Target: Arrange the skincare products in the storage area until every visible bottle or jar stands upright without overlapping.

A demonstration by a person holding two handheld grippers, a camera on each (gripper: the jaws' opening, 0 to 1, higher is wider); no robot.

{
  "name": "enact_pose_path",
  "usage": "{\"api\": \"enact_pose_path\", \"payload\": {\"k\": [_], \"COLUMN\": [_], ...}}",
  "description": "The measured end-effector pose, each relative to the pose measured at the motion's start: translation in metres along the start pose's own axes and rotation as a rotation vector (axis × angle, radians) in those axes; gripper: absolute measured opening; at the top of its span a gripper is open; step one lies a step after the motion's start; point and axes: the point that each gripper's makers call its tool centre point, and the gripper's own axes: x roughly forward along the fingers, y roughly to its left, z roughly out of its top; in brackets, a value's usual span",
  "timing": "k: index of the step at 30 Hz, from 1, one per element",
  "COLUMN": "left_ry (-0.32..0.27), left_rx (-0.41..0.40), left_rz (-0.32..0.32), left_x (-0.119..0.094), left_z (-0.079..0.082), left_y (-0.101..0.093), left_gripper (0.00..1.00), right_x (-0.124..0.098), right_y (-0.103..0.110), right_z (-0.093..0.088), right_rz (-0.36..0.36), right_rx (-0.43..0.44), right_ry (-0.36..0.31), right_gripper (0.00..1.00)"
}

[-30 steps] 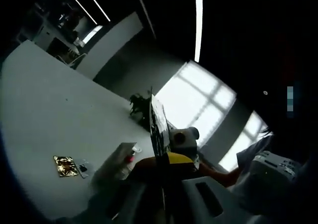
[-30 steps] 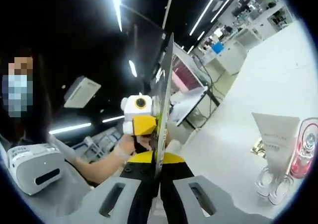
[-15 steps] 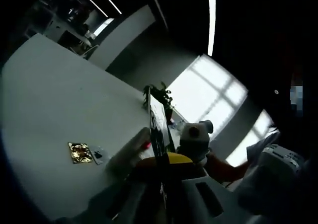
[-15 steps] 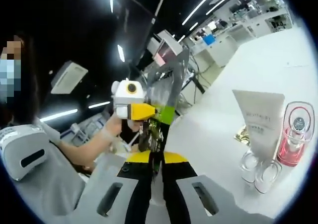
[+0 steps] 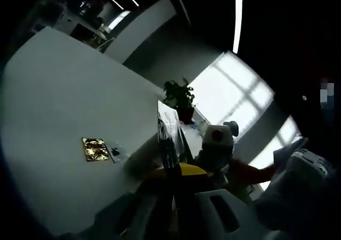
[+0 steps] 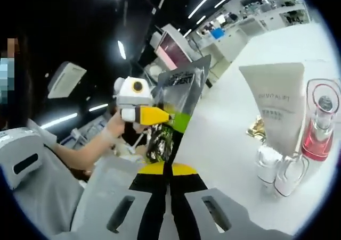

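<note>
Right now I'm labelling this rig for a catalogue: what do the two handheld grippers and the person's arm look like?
Right gripper: grey moulded body with slotted sides, black jaws, yellow band across them. Left gripper seen from it: yellow wedge-shaped jaws below a white housing. In the left gripper view, its own jaws show the same yellow band and grey body. Person's sleeve: light grey.

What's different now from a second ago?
The flat packet has turned: a second ago the right gripper view saw it edge-on, now its dark and green face shows. Both grippers stay shut on it, the left gripper pinching its side, the right gripper its bottom. Both cameras swung too. The white tube and pink bottle still stand upright together.
</note>
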Motion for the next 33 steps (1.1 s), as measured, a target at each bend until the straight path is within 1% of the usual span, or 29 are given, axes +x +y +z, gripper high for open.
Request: {"api": "enact_pose_path", "payload": {"k": [5,11,15,17,18,21,25,28,33], "left_ry": [0.028,0.079,0.099,0.118,0.122,0.156,0.183,0.201,0.244], "left_rx": [-0.043,-0.056,-0.059,-0.059,-0.057,-0.063,-0.071,-0.077,-0.097], "left_rz": [0.03,0.075,0.097,0.107,0.114,0.135,0.151,0.168,0.186], "left_x": [0.004,0.01,0.014,0.017,0.019,0.022,0.026,0.03,0.035], "left_z": [-0.013,-0.023,-0.026,-0.031,-0.033,-0.04,-0.048,-0.056,-0.071], "left_y": [0.017,0.034,0.042,0.046,0.048,0.056,0.064,0.07,0.079], "left_gripper": [0.0,0.0,0.0,0.0,0.0,0.0,0.0,0.0,0.0], "right_x": [0.007,0.014,0.016,0.017,0.018,0.021,0.023,0.022,0.022], "right_y": [-0.011,-0.025,-0.033,-0.037,-0.041,-0.045,-0.05,-0.058,-0.063], "right_z": [-0.011,-0.023,-0.028,-0.031,-0.033,-0.041,-0.049,-0.055,-0.068], "right_rz": [-0.033,-0.072,-0.109,-0.124,-0.143,-0.156,-0.18,-0.212,-0.227], "right_rx": [0.002,0.004,-0.008,-0.024,-0.04,-0.056,-0.092,-0.17,-0.247], "right_ry": [0.033,0.059,0.056,0.07,0.073,0.096,0.125,0.167,0.236], "right_gripper": [0.01,0.01,0.02,0.02,0.02,0.02,0.03,0.03,0.04]}}
